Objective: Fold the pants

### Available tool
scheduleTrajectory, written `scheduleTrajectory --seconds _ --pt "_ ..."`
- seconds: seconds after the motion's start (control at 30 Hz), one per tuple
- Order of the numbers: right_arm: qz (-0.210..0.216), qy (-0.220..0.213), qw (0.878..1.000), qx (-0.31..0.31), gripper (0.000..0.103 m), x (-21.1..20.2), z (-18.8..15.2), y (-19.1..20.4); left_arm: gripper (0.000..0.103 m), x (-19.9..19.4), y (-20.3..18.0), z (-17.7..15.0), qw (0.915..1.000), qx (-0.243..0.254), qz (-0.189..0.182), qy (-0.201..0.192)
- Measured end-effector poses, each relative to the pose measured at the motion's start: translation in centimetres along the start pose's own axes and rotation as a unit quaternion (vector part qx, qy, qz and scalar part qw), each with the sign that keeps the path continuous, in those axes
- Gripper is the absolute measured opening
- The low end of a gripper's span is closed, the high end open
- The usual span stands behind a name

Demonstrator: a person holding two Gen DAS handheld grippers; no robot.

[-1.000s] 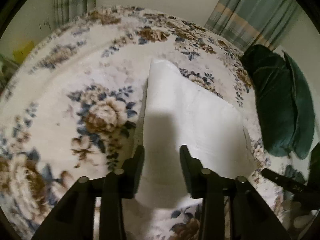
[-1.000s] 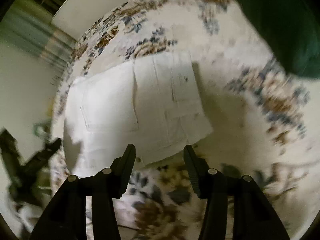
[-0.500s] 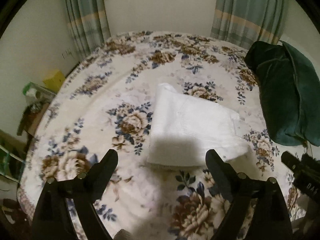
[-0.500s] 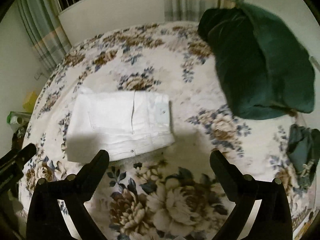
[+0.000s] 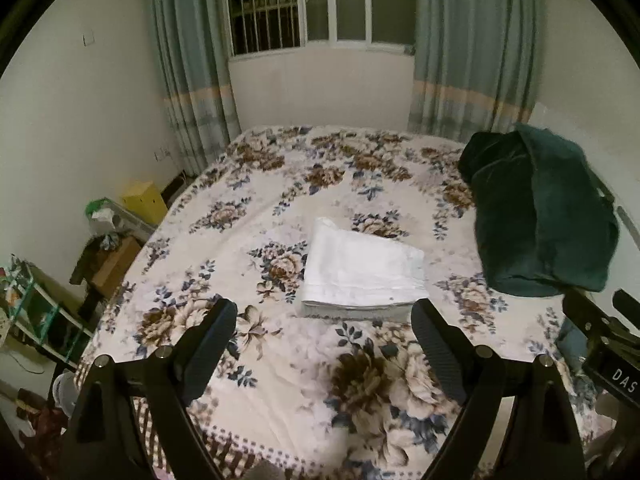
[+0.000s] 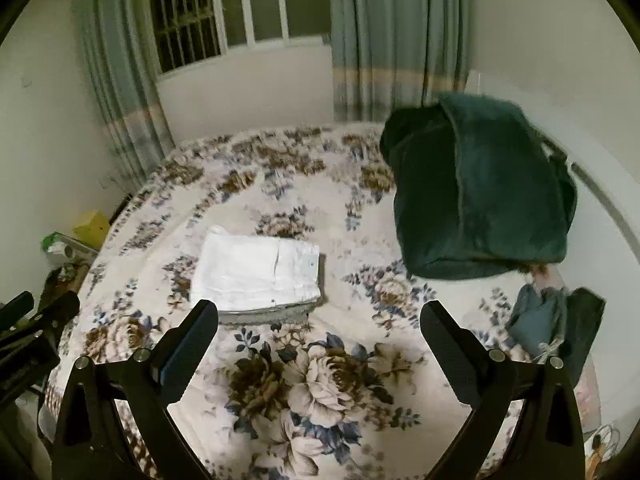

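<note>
The white pants (image 5: 362, 270) lie folded into a flat rectangular stack on the floral bedspread (image 5: 280, 380) in the middle of the bed. They also show in the right wrist view (image 6: 258, 272), with a pocket seam and a small button on top. My left gripper (image 5: 324, 320) is open and empty, held above the bed's near edge, well short of the pants. My right gripper (image 6: 320, 320) is open and empty too, at a similar distance back. Nothing touches the pants.
A dark green folded blanket (image 5: 540, 216) lies on the bed's right side. A small grey-green cloth pile (image 6: 556, 316) sits near the right edge. Shelves and clutter (image 5: 36, 312) stand left of the bed. Curtains and a window (image 5: 320, 4) are behind.
Both grippers opened wide and pulled back and up from the folded pants, which now look smaller and farther away. The pants stayed in place on the bed.
</note>
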State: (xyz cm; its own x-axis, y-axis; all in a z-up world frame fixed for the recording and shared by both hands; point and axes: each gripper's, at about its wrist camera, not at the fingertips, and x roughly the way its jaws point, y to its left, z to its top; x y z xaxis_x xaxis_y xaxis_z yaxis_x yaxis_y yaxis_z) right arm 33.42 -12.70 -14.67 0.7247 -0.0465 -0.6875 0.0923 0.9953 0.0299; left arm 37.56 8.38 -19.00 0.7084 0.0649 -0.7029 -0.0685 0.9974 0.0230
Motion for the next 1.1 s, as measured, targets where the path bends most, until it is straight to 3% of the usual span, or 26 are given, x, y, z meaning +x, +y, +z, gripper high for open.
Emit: scheduleTrajectory --seconds 0.23,0.53,0.63,0.7,1.1 --pt "0.024 -0.048 0.998 -0.017 0.103 -12.0 -1.3 -0.9 0.09 -9.6 -0.9 -1.6 0.9994 -0.005 0.003 -0.034" --pt "0.035 -0.073 0.996 -0.022 0.103 -21.4 -2.4 -1.2 0.09 -15.4 -0.4 -2.7 0.9986 -0.008 0.004 -0.052" --pt "0.035 -0.075 0.996 -0.021 0.103 -22.8 -2.6 -0.8 0.09 -16.2 -0.1 -2.9 0.9987 -0.008 0.004 -0.051" --pt "0.032 -0.076 0.996 -0.022 0.103 -23.1 -2.6 -0.7 0.102 -16.4 0.0 -3.1 0.9988 -0.002 0.001 -0.049" --pt "0.027 -0.074 0.997 -0.024 0.103 -24.0 -2.7 0.2 0.103 -16.6 0.9 -4.1 0.9989 -0.003 0.003 -0.047"
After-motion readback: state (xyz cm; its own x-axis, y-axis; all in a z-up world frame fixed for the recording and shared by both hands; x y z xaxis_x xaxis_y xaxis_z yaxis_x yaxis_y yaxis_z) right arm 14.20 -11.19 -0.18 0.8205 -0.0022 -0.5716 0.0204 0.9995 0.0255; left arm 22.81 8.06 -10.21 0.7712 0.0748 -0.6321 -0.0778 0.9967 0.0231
